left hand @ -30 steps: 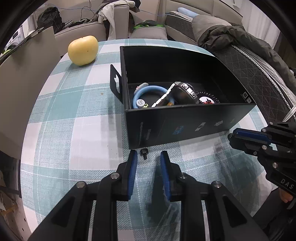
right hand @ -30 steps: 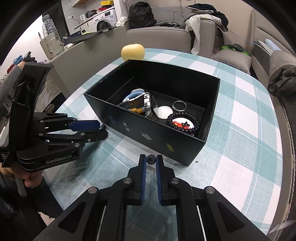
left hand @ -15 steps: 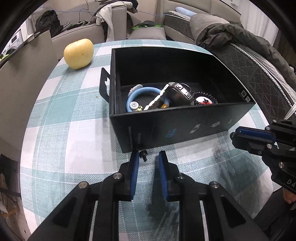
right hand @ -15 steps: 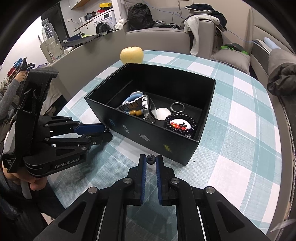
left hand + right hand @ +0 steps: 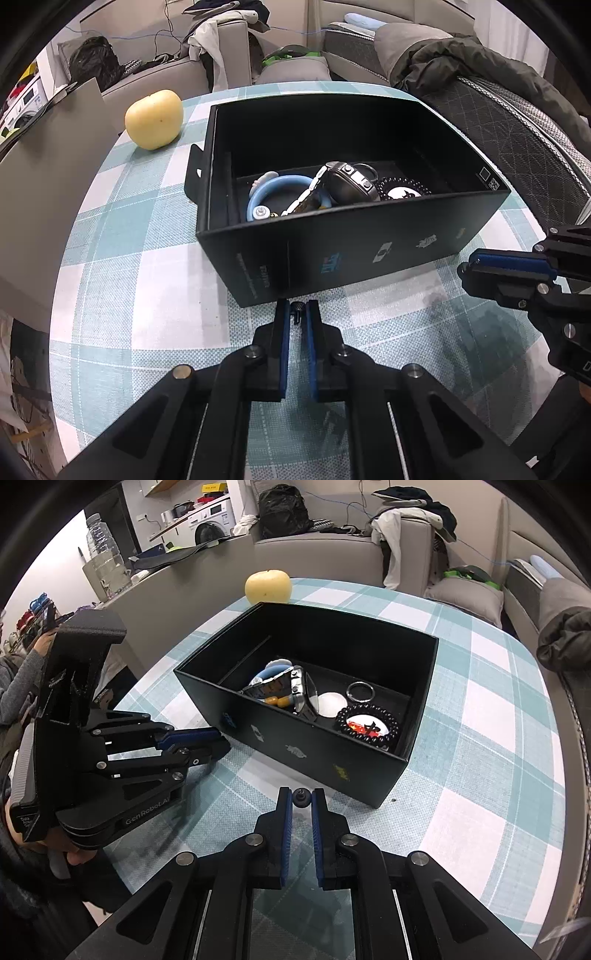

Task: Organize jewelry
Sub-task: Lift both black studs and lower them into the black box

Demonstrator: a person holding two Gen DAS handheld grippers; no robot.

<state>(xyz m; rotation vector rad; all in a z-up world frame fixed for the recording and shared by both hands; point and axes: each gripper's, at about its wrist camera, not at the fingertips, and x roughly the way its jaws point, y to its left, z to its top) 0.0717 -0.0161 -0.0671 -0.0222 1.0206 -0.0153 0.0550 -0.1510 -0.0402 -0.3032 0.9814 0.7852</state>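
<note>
An open black box (image 5: 369,247) (image 5: 295,746) stands on the checked tablecloth. It holds a blue bangle (image 5: 275,190), a metal watch (image 5: 349,184) (image 5: 295,690), a black bead bracelet (image 5: 367,725), a ring (image 5: 361,691) and a white disc (image 5: 330,704). My left gripper (image 5: 296,314) is shut on a small black stud earring (image 5: 296,308) at the table surface, just in front of the box's near wall. My right gripper (image 5: 301,801) is shut on another small black stud (image 5: 301,798), held in front of the box's corner.
A yellow apple (image 5: 154,119) (image 5: 268,587) sits on the table behind the box. A grey board (image 5: 44,147) stands along the table's left side. A sofa with clothes (image 5: 406,520) and a dark jacket (image 5: 480,66) lie beyond the table.
My left gripper moved forward to the stud lying by the box and closed on it. My right gripper stayed shut on its stud and shifted only slightly.
</note>
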